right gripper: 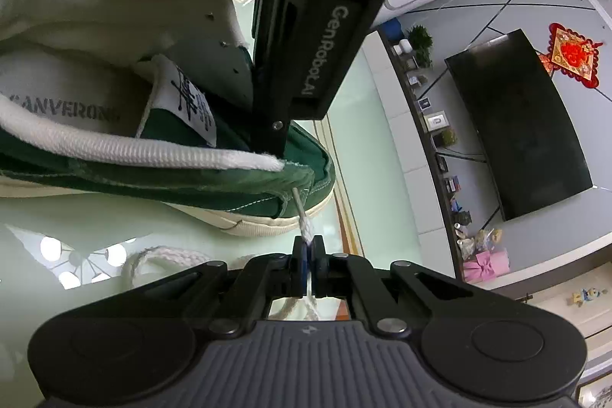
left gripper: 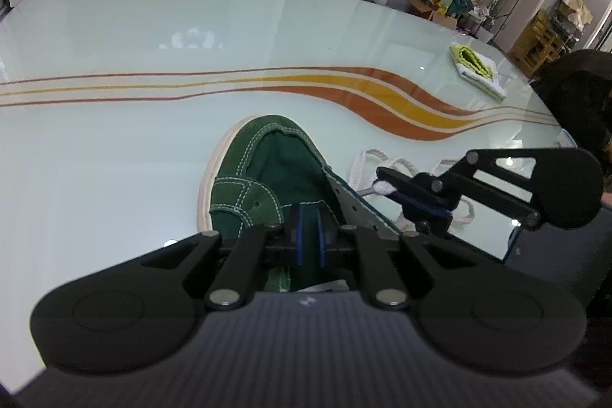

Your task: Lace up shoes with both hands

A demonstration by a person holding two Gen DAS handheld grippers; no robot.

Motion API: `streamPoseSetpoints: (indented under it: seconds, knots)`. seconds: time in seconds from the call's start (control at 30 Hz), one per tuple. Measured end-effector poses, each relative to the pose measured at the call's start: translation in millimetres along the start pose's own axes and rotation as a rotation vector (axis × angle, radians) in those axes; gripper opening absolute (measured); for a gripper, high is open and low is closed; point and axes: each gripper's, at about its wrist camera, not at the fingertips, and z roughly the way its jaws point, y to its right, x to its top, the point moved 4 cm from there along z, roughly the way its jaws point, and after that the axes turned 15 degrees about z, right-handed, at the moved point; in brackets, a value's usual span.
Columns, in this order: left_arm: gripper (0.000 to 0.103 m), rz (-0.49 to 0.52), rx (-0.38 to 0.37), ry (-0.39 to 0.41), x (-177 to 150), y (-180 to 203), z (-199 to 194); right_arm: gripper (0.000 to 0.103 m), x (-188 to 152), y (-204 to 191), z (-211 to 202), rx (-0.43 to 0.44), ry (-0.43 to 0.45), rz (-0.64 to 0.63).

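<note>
Both rigs looked like the same kit: the left matte black two-finger gripper (left gripper: 309, 236) had a ribbed dark grey plastic body, big rounded black lobes on each side with a faint circle moulded in, and black linkage bars pinned with silver round-head screws. Fingers were black with blue pads on the inner faces. The right matte black two-finger gripper (right gripper: 309, 255) was a twin, same ribbed grey housing with a tiny white logo near its front edge, same silver pivots, same blue pads. Seen from the right wrist camera, the left unit's side carried white "GenRobot.AI" lettering and a small screw near its tip.
</note>
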Motion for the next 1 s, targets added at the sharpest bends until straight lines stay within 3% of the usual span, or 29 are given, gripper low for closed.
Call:
streamPoseSetpoints:
  seconds: [0.37,0.53,1.0]
  knots:
    - [0.009,0.023,-0.004,-0.001,0,3,2,0.001,-5,-7,-15,0.019,0.004,-0.008]
    - [0.009,-0.013,-0.024,0.005,1,0,4,0.001,-10,1,-3,-0.017,-0.009,0.0]
    - [0.009,-0.008,-0.035,0.024,6,3,10,0.002,-5,-6,-3,0.01,0.034,-0.019]
